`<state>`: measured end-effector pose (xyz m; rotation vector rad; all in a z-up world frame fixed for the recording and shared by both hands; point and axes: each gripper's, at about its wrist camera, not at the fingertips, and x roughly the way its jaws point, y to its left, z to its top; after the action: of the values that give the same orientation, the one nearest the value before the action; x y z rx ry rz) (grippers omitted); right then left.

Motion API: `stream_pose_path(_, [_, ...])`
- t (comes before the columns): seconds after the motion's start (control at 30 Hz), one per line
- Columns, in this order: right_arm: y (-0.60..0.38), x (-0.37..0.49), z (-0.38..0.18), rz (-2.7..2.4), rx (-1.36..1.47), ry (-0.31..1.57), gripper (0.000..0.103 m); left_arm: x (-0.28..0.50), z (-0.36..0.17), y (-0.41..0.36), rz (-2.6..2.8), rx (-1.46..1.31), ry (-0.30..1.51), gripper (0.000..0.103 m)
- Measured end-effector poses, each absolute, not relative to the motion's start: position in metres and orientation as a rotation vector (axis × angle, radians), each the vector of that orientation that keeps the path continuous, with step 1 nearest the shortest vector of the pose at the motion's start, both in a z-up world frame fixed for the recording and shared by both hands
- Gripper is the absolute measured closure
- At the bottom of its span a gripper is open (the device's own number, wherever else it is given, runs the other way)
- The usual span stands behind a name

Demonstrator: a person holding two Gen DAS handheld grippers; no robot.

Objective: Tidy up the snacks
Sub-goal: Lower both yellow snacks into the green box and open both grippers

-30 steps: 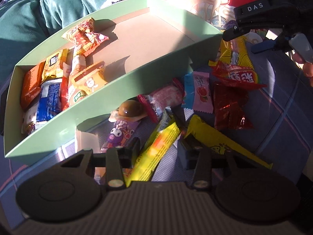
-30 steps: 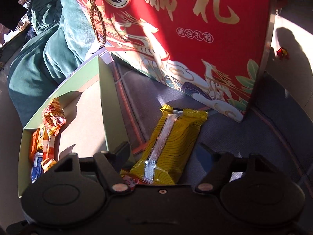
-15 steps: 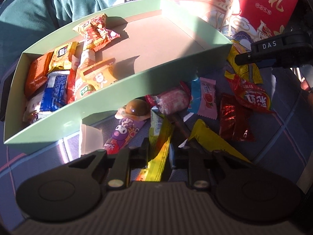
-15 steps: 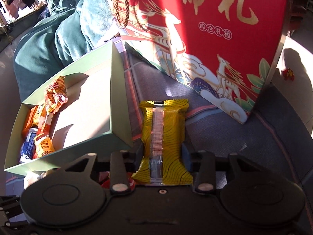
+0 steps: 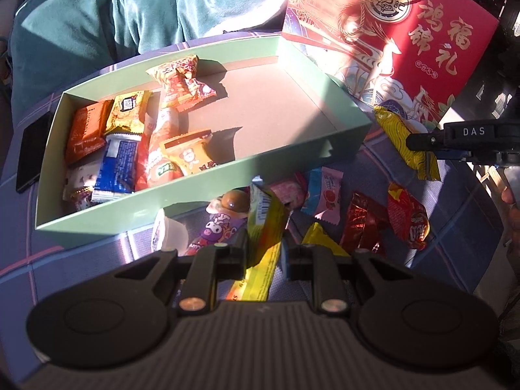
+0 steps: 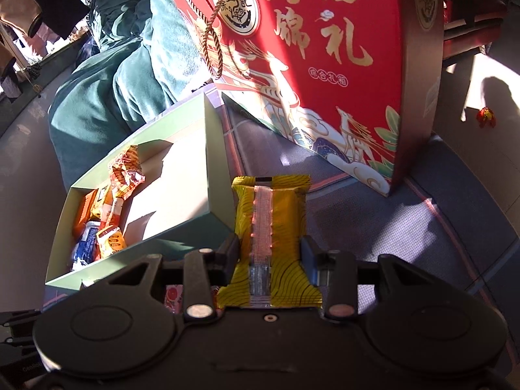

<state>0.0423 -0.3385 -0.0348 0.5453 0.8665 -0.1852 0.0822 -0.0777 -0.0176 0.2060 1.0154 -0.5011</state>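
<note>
A pale green box (image 5: pixel 208 178) holds several wrapped snacks at its left end; it also shows in the right wrist view (image 6: pixel 136 253). My left gripper (image 5: pixel 265 247) is shut on a long yellow snack stick (image 5: pixel 265 230), lifted above the loose snack pile (image 5: pixel 325 195) in front of the box. My right gripper (image 6: pixel 269 250) is shut on a yellow wavy-patterned snack pack (image 6: pixel 269 224), held just right of the box's right end. That pack (image 5: pixel 406 139) and the right gripper's finger (image 5: pixel 455 136) also show in the left wrist view.
A red gift box (image 6: pixel 325 48) with gold characters stands behind, right of the green box. Loose snacks include a purple stick (image 5: pixel 214 230), a pink-blue candy (image 5: pixel 323 195) and red packs (image 5: pixel 406 221). A black phone (image 5: pixel 31 152) lies left of the box. Teal clothing (image 5: pixel 97 16) is behind.
Both grippers closed on their snacks and lifted them. The left rose with the yellow stick; the right straightened the yellow pack between its fingers and raised it beside the box.
</note>
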Motion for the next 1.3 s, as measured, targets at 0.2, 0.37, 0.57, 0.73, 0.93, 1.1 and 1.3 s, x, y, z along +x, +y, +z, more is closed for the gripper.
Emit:
stream_pose_path(0.2, [-0.338, 0.059, -0.001, -0.121, 0.551, 0.798, 0.063, 0.108, 0.014, -0.089, -0.506, 0.168, 0.953, 0.084])
stream_pose_path(0.37, [-0.315, 0.122, 0.011, -0.044, 0.490, 0.795, 0.063, 0.162, 0.024, -0.113, -0.481, 0.157, 0.931, 0.084])
stream_pose_path(0.57, [-0.296, 0.209, -0.003, -0.010, 0.431, 0.852, 0.063, 0.233, 0.006, -0.130, -0.452, 0.151, 0.945, 0.084])
stream_pose_path(0.73, [-0.294, 0.258, -0.018, -0.010, 0.419, 0.886, 0.063, 0.282, -0.016, -0.137, -0.448, 0.134, 0.964, 0.084])
stream_pose_path(0.93, [-0.296, 0.281, -0.024, 0.011, 0.456, 0.874, 0.039, 0.310, -0.030, -0.141, -0.408, 0.150, 0.931, 0.030])
stream_pose_path(1.1, [-0.294, 0.270, -0.011, 0.022, 0.446, 0.827, 0.017, 0.296, -0.023, -0.131, -0.389, 0.151, 0.909, 0.012])
stream_pose_path(1.3, [-0.291, 0.240, 0.001, 0.024, 0.416, 0.797, 0.001, 0.260, -0.018, -0.115, -0.377, 0.152, 0.936, 0.003])
